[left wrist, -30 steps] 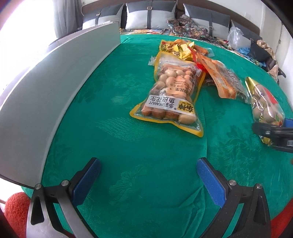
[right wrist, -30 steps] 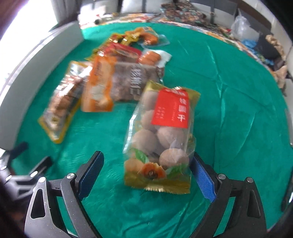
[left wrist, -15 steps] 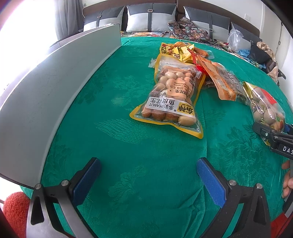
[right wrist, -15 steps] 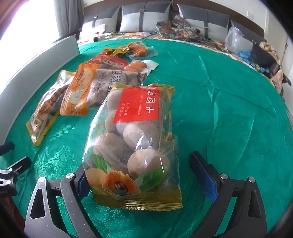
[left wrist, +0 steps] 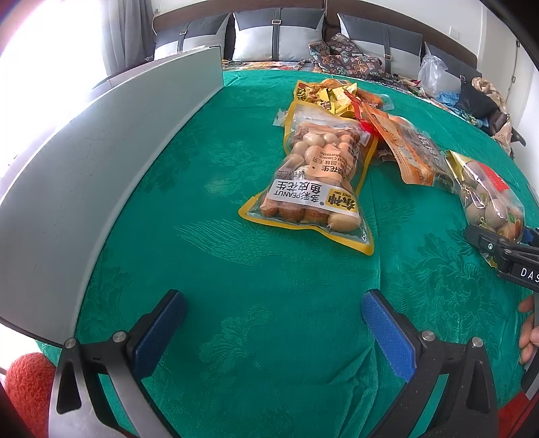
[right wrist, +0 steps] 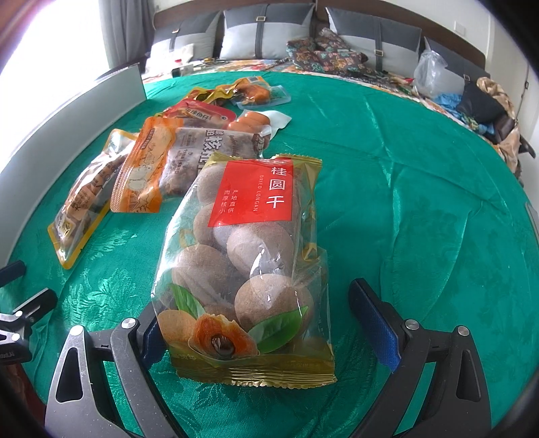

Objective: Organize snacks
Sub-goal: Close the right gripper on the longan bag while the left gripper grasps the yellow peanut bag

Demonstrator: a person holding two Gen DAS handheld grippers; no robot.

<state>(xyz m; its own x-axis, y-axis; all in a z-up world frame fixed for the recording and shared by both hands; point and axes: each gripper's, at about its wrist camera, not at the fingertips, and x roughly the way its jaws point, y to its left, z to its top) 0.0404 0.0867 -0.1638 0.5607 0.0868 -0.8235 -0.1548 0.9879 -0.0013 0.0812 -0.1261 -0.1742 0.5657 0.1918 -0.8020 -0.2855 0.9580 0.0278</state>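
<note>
The right claw [right wrist: 269,323] has slid in around the near end of the dried longan bag [right wrist: 246,256], fingers wide apart, not squeezing yet. A grab looks next. The left claw [left wrist: 273,326] waits spread over bare green tabletop [left wrist: 235,276], peanut bag [left wrist: 316,178] farther off.

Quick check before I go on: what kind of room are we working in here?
Most likely a bedroom: the snacks lie on a green bedspread, with grey cushions along a padded headboard behind, and clothes and bags heaped at the far right.
</note>
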